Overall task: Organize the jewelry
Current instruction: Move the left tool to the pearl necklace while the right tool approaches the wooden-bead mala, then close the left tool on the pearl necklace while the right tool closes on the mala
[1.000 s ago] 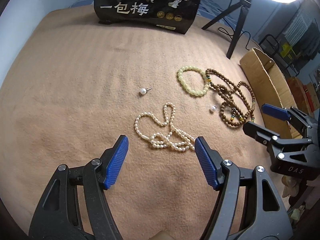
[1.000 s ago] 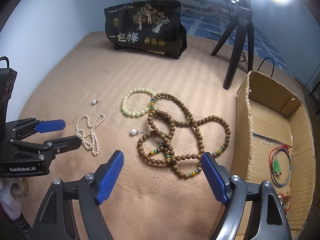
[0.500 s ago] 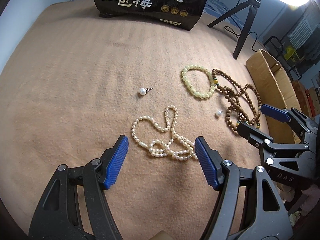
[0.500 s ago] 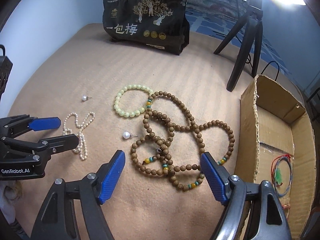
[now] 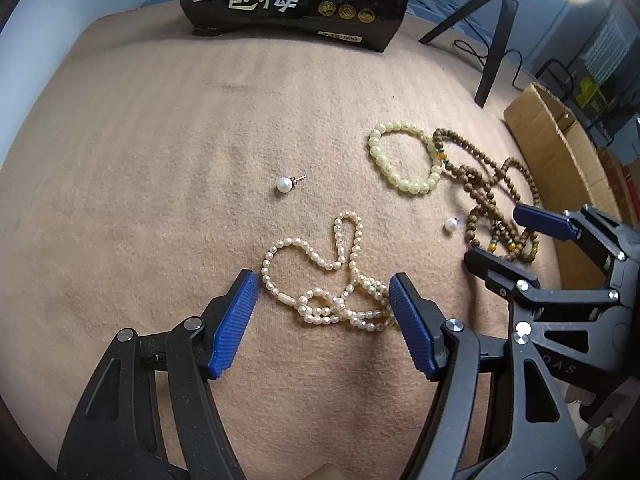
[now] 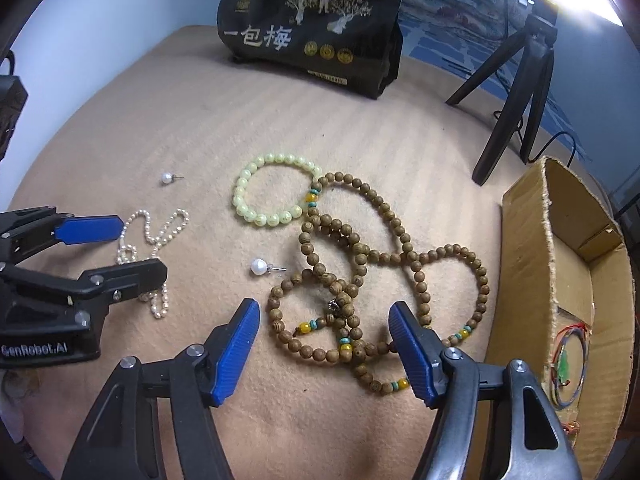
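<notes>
A white pearl necklace (image 5: 316,309) lies tangled on the tan blanket (image 5: 160,160), between the blue pads of my left gripper (image 5: 323,280), which is open just above it. A long brown wooden bead strand (image 6: 360,248) lies looped to its right. My right gripper (image 6: 324,306) hangs over the strand's near loops. Its jaws are closing with beads between them, and the pads are not pressing. A pale green bracelet (image 6: 272,216) touches the strand's far end. Two pearl stud earrings (image 6: 259,267) (image 6: 167,178) lie loose.
An open cardboard box (image 6: 528,260) stands at the right edge of the blanket with red cord pieces (image 6: 568,364) inside. A black printed bag (image 6: 312,36) stands at the back. A black tripod (image 6: 516,100) stands behind the box.
Both grippers have sunk closer to the blanket, so the jewelry looks larger. The right gripper's pads have drawn nearer together over the wooden beads. The jewelry has not moved.
</notes>
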`<state>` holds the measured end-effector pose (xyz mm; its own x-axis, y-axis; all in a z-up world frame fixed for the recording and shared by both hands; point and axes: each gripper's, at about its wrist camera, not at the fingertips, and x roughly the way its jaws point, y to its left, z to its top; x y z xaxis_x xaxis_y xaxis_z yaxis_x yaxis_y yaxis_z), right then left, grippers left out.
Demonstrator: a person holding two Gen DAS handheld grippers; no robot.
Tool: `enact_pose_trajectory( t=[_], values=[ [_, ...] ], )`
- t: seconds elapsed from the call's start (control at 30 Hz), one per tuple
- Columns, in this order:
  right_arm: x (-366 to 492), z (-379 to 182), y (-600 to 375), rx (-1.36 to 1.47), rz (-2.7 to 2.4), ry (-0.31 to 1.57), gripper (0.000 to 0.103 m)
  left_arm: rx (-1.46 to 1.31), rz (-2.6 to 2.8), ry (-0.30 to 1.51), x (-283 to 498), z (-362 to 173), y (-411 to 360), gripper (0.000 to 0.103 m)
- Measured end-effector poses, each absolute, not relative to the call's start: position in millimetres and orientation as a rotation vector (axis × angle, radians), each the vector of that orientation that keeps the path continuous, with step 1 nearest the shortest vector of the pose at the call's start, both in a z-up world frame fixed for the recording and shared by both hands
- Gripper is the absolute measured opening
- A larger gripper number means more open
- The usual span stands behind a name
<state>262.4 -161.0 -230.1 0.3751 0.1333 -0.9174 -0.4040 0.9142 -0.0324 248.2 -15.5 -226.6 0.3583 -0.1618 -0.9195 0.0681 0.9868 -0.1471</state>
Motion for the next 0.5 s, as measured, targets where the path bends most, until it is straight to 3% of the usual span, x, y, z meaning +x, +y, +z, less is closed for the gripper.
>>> enact_pose_trajectory(
  t=[0.13, 0.23, 0.33, 0.4, 0.47, 0.5],
  values=[
    [264.6, -238.2, -159.9, -0.256, 0.350, 1.158, 0.069, -0.037, -0.137, 1.185, 248.6, -228.3, -19.9, 0.065],
    [267.3, -240.2, -162.7, -0.217, 0.353, 1.166, 0.067, -0.027, -0.122, 1.181, 249.7, -228.5, -18.7, 0.053],
    [268.0, -240.5, -164.9, -0.183, 0.366, 1.166, 0.053, -0.035, -0.115, 1.178, 250.7, -227.8, -15.2, 0.037],
    [268.2, -239.4, -165.1, -0.172, 0.372, 1.167, 0.037, -0.041, -0.117, 1.177, 250.8, -227.2, -13.3, 0.027],
    [268.5, -239.1, -165.7, -0.164, 0.375, 1.169, 0.030, -0.044, -0.123, 1.177, 250.9, -226.7, -13.1, 0.014],
    [268.3, -239.0, -165.9, -0.160, 0.378, 1.170, 0.026, -0.046, -0.124, 1.177, 250.6, -226.7, -13.0, 0.013]
  ],
)
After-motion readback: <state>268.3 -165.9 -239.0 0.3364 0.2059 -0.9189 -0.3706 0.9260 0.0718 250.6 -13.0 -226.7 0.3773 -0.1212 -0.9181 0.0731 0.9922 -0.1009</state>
